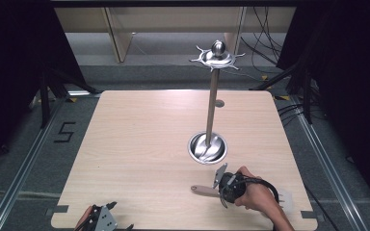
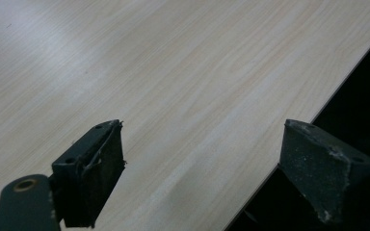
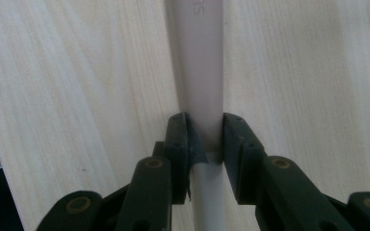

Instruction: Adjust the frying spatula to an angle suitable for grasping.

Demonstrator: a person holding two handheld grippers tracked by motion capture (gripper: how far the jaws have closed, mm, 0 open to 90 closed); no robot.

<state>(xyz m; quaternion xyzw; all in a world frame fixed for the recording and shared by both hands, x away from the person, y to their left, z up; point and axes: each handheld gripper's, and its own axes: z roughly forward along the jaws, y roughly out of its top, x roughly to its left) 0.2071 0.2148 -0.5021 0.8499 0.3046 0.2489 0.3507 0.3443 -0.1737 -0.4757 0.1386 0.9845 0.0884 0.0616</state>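
My right gripper is clamped on the handle of the pale spatula lying flat on the table near the steel utensil stand, so lifting and hanging remain, I judge, while my left gripper idles open.

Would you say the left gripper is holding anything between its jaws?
No, the left gripper stands wide open over the bare wooden table.

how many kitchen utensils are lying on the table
1. A pale utensil lies flat near the table's front right edge, its handle clamped in the right gripper. The metal stand behind it has nothing hanging from it. The hand may hide part of the utensil.
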